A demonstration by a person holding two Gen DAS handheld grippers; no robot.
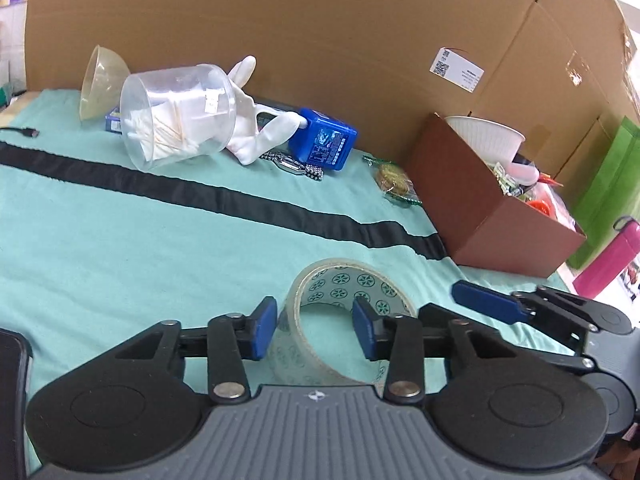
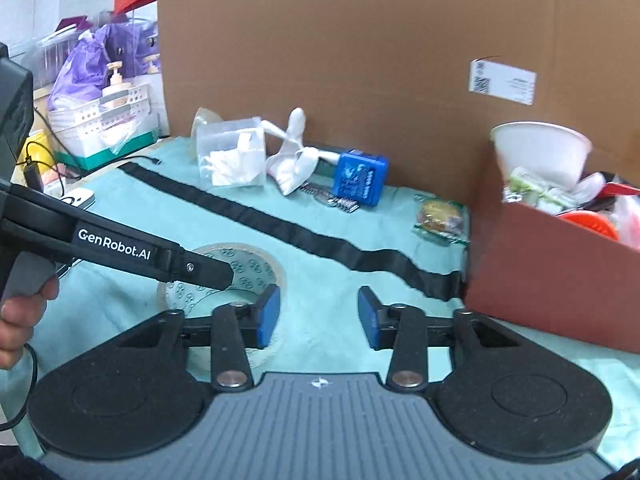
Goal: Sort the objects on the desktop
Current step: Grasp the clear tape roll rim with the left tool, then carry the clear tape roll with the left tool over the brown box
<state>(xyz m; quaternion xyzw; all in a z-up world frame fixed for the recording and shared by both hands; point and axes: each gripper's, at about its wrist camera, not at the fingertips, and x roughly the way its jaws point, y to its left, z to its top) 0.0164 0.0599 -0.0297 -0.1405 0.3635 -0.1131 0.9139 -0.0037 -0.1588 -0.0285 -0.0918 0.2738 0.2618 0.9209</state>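
A clear tape roll (image 1: pixel 344 300) lies on the teal cloth (image 1: pixel 120 240). My left gripper (image 1: pixel 314 330) is open, its left finger outside the roll's wall and its right finger inside the hole. In the right wrist view the roll (image 2: pixel 244 264) lies left of my open, empty right gripper (image 2: pixel 318 316), under the left gripper's arm (image 2: pixel 120 248). Further back lie a clear jar of cotton swabs (image 1: pixel 176 116), a white glove (image 1: pixel 256 120), a blue box (image 1: pixel 324 144), a bead chain (image 1: pixel 304 168) and a wrapped snack (image 1: pixel 394 180).
A brown box (image 1: pixel 480 200) full of sorted items, with a white bowl (image 1: pixel 486 136), stands at the right. A large cardboard sheet (image 1: pixel 320 20) closes the back. A black strip (image 1: pixel 200 196) crosses the cloth. A pink bottle (image 1: pixel 612 260) stands far right, a phone (image 1: pixel 12 380) near left.
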